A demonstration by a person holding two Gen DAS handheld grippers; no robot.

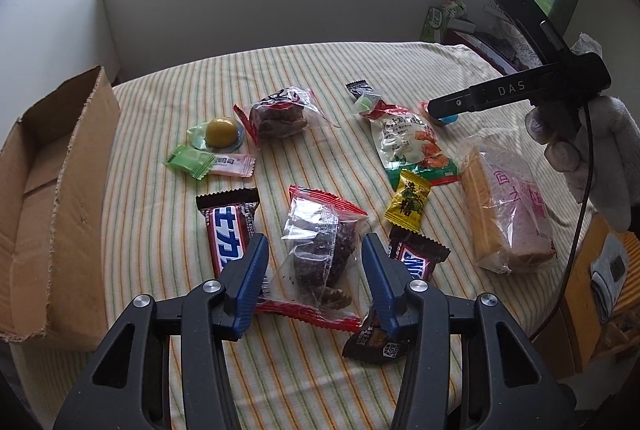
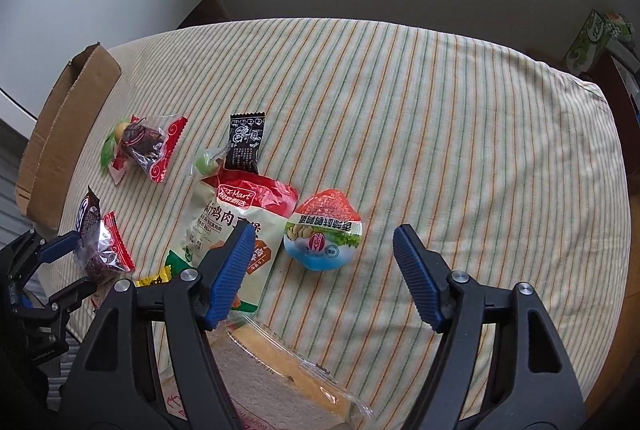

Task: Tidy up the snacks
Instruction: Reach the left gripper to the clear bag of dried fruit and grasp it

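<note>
My left gripper (image 1: 316, 246) is open, its blue pads on either side of a clear red-edged bag of dark cake (image 1: 320, 254) lying on the striped cloth (image 1: 280, 70). Snickers bars lie left (image 1: 228, 230) and right (image 1: 416, 258) of it. My right gripper (image 2: 324, 242) is open and empty just above a round blue-and-red egg snack pack (image 2: 324, 234). A chicken snack bag (image 2: 236, 226) lies under its left finger. The right gripper also shows in the left wrist view (image 1: 444, 110).
An open cardboard box (image 1: 52, 198) stands at the table's left edge. Other snacks lie around: a yellow jelly cup (image 1: 220, 132), green and pink candies (image 1: 208, 162), a second cake bag (image 1: 280, 118), a yellow candy (image 1: 408, 202), a bagged bread (image 1: 508, 214).
</note>
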